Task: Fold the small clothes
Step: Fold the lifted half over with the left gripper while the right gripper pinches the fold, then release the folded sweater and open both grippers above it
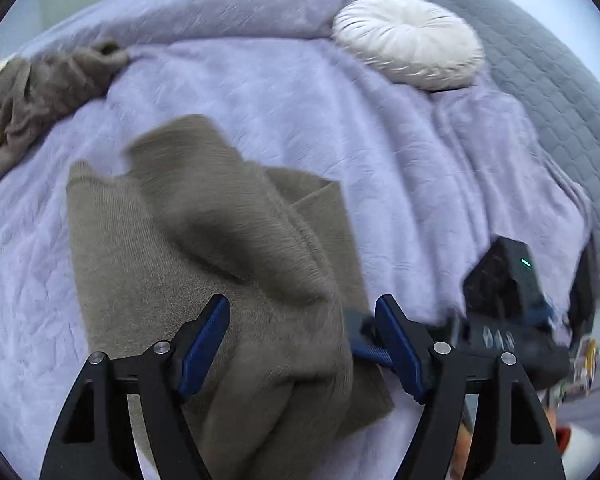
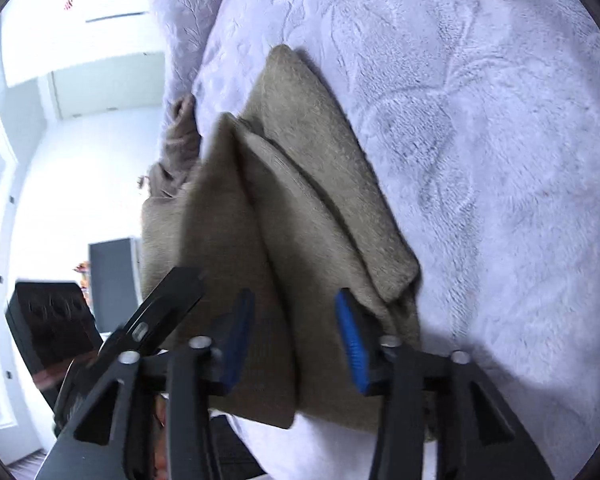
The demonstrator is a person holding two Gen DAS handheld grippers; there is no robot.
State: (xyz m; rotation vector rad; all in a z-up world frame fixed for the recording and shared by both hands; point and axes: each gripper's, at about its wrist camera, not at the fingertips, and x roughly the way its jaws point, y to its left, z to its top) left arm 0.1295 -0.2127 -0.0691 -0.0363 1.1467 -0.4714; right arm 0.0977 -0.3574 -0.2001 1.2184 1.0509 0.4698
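Garment: a taupe knit garment point(image 1: 204, 248), soft and finely ribbed, lies partly folded on the bed, with one thick flap doubled over its middle into a rounded ridge.
Garment edges: from the right wrist camera the taupe knit garment point(image 2: 300, 208) shows layered folds tapering to a blunt corner; its lower hem is cut off behind the gripper frame.
Bedspread: a lavender bedspread point(image 1: 340, 128), plush with an embossed leaf-like pattern, lies under the garment on all sides.
Cushion: a round cream cushion point(image 1: 408, 42), pleated from a centre dimple, sits well beyond the garment, up towards the far end of the bed.
Grey quilt: a grey quilted cover point(image 1: 548, 80) lies just past the cushion, far from the garment.
Second cloth: a crumpled brown cloth point(image 1: 40, 88) is bunched far off the garment's left corner.
Blur: the raised flap is smeared by motion, so its weave there is unreadable.
Left gripper point(image 1: 302, 340): blue ribbed pads stand wide apart above the garment's near part; nothing is pinched.
Right gripper point(image 2: 296, 340): pads are parted over the garment's near edge, not pressing on it; whether they brush the fabric cannot be told.
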